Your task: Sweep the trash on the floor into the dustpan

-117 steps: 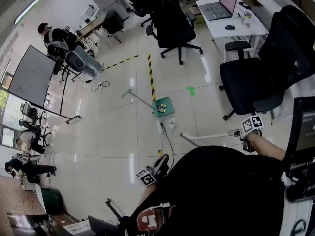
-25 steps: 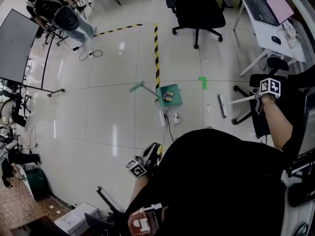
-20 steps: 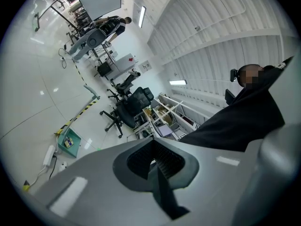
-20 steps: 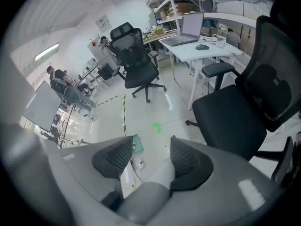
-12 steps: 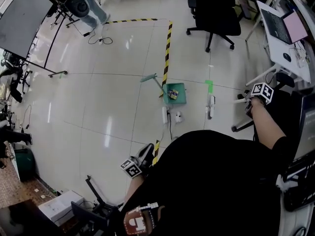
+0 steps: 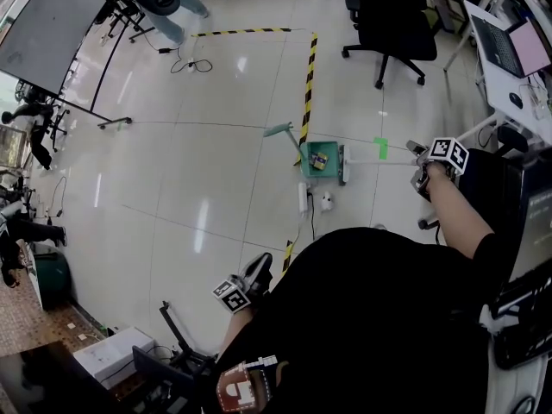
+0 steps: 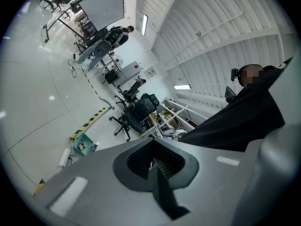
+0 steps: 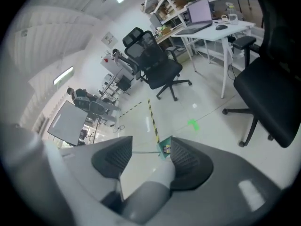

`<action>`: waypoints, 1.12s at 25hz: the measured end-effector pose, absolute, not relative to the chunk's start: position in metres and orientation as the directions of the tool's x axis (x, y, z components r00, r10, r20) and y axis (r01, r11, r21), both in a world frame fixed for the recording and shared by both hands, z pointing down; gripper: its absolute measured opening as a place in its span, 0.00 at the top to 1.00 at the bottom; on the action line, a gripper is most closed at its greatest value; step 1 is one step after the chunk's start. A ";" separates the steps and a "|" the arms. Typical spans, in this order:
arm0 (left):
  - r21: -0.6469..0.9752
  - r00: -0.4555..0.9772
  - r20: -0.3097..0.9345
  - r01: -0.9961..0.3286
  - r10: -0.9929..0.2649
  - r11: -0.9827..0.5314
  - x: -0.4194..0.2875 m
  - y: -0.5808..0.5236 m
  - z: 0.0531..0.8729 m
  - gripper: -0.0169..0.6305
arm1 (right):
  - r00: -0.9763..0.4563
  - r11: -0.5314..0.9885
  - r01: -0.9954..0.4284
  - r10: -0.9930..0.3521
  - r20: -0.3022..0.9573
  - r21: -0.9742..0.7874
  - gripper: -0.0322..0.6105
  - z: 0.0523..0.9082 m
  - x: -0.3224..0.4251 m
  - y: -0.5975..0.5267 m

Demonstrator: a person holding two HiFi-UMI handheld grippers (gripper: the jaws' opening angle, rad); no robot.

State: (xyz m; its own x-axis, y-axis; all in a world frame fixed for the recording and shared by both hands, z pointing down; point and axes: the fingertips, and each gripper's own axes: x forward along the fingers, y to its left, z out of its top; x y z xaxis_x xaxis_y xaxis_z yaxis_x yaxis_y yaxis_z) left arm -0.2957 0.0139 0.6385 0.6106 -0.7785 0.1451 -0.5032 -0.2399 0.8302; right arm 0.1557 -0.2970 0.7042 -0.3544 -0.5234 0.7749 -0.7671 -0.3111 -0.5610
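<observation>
Ahead of the right claw (image 6: 420, 171), whose jaws are opening round the broom handle (image 6: 379, 164), the dustpan (image 6: 333, 170) holds trash (image 6: 319, 159) — slacken further and the broom handle may drop, knocking it over; left claw (image 6: 259, 271) hangs closed, empty.

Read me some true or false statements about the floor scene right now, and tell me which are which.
1. The green plastic dustpan has trash in it. True.
2. The white broom's head lies far from the dustpan. False: it sits right beside it.
3. The left gripper grips the dustpan's handle. False: its jaws are together on nothing.
4. Yellow-and-black striped floor tape runs toward the dustpan. True.
5. The small tape mark near the dustpan is red. False: it is green.
</observation>
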 end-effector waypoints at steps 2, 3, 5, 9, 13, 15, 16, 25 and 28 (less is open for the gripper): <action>0.827 0.622 0.148 -0.505 -0.769 -0.249 -0.296 0.014 0.638 0.97 | -0.385 -0.309 -0.732 -0.549 0.742 -0.608 0.59 0.699 0.152 -0.293; 0.825 0.628 0.147 -0.504 -0.764 -0.255 -0.296 0.013 0.639 0.97 | -0.398 -0.291 -0.726 -0.560 0.726 -0.623 0.60 0.694 0.149 -0.294; 0.824 0.638 0.139 -0.498 -0.757 -0.268 -0.295 0.010 0.639 0.97 | -0.420 -0.248 -0.726 -0.579 0.699 -0.642 0.63 0.682 0.145 -0.298; 0.823 0.665 0.117 -0.480 -0.738 -0.302 -0.294 0.008 0.638 0.97 | -0.432 -0.184 -0.742 -0.604 0.670 -0.644 0.65 0.655 0.144 -0.297; 0.825 0.681 0.110 -0.469 -0.724 -0.315 -0.292 0.006 0.637 0.97 | -0.380 -0.162 -0.814 -0.578 0.722 -0.558 0.72 0.656 0.164 -0.279; 0.826 0.689 0.112 -0.465 -0.717 -0.318 -0.292 0.006 0.641 0.97 | -0.344 -0.182 -0.838 -0.556 0.757 -0.514 0.72 0.667 0.179 -0.266; 0.827 0.689 0.111 -0.464 -0.716 -0.318 -0.292 0.005 0.644 0.97 | -0.326 -0.188 -0.850 -0.545 0.773 -0.492 0.72 0.672 0.187 -0.261; 0.839 0.698 0.112 -0.448 -0.708 -0.309 -0.290 0.004 0.648 0.97 | -0.192 -0.243 -0.900 -0.523 0.830 -0.362 0.73 0.666 0.249 -0.245; 0.839 0.695 0.112 -0.449 -0.710 -0.307 -0.292 0.001 0.647 0.97 | -0.170 -0.249 -0.905 -0.531 0.830 -0.344 0.73 0.663 0.247 -0.257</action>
State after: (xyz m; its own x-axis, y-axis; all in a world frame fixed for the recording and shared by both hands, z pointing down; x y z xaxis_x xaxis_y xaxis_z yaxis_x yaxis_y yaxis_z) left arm -0.2918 0.0011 0.6471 0.6954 -0.7099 0.1120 -0.4488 -0.3073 0.8391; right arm 0.2472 -0.2573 0.6633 -0.1696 -0.5312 0.8301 -0.9054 -0.2485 -0.3441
